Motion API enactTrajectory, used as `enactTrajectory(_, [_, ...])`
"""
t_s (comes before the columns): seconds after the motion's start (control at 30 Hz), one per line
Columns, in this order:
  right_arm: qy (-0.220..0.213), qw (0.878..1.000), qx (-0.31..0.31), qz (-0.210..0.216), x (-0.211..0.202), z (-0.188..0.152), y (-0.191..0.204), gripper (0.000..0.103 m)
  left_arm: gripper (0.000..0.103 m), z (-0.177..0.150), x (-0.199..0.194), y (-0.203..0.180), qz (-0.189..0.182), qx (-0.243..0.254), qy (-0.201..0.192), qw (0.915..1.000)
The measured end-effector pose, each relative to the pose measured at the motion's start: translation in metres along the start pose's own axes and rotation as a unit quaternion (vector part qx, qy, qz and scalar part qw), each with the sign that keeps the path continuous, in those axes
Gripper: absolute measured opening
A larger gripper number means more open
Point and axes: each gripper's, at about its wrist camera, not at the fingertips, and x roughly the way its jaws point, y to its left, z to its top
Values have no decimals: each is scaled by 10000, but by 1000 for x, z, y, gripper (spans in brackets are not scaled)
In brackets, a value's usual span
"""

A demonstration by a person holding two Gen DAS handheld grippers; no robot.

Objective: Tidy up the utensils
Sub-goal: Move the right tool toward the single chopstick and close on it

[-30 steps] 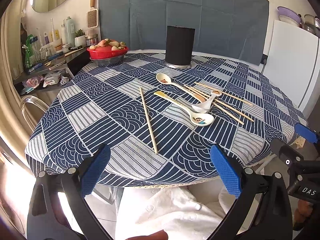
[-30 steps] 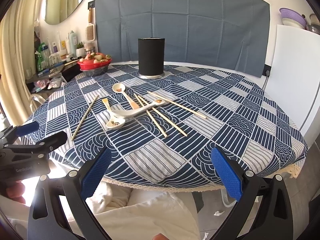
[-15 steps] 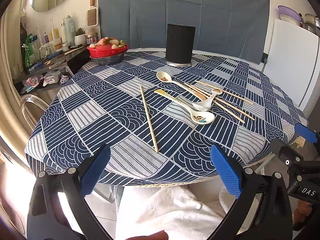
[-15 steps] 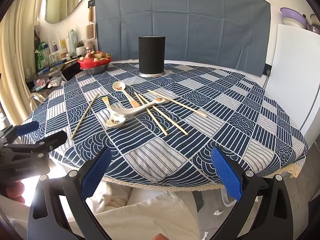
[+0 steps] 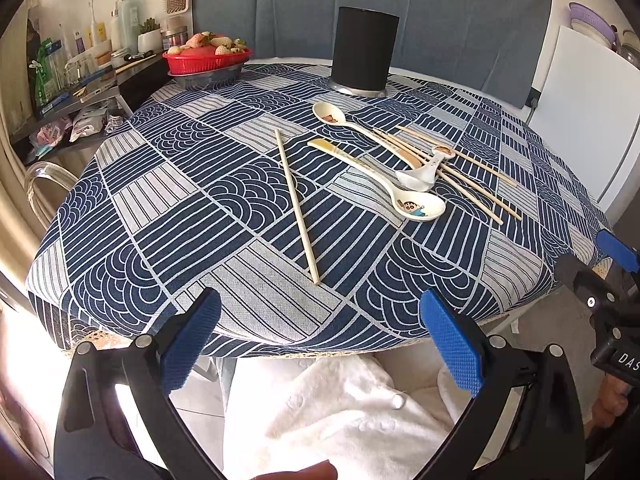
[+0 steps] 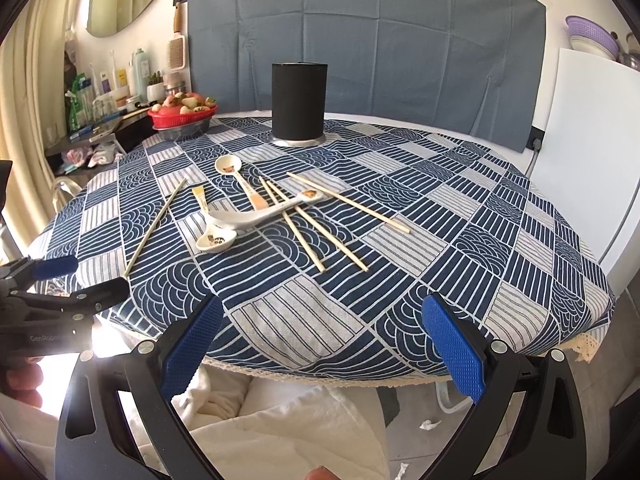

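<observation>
One red basket [image 5: 206, 60] of strawberries [image 5: 212, 42]

Each tool [image 5: 320, 344] [image 6: 320, 344] has black arms, silver screws, textured blue pads [image 5: 454, 350].

The left gripper [image 5: 320, 338] and the right gripper [image 6: 322, 342] were both held level side by side with their blue-padded jaws spread wide and nothing between them, each gripped from behind by a hand
</observation>
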Motion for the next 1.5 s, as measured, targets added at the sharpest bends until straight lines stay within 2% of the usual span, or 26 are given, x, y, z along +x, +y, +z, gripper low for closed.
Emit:
enactTrajectory(0.13, [18,10000,10,52,7,11,-11,96,97,7,6,1,13,76,71,9999])
enactTrajectory(0.27, [-3,9999,-75,-82,18,24,-21,96,98,19,15,4,13,89,178,9998])
enactTrajectory(0.43, [65,9998,-141,-143,37,41,-34,96,98,33,33,12,186,80,431,9989])
enactTrajectory(0.57, [240,9993,-265,-99,58,55,-40,96,98,46,49,20,159,-14,652,9977])
enactTrajectory(0.83, [844,9945,-611,-62,114,82,-51,96,98,76,75,25,269,163,940,9951])
enactTrajectory(0.93, [1098,9910,-766,14,135,91,-51,96,98,86,85,26,247,157,1075,9938])
enactTrajectory(1.1, [1822,9769,-858,720,173,94,-48,96,98,96,100,26,226,99,1342,9906])
enactTrajectory(1.2, [2025,9714,-995,745,188,98,-45,95,98,100,106,23,358,240,1409,9891])
enactTrajectory(1.33, [2048,9664,-1417,632,201,107,-40,95,99,105,111,23,467,212,1497,9874])
enactTrajectory(1.5, [2237,9575,-1624,821,222,115,-39,95,99,109,114,26,494,196,1509,9871])
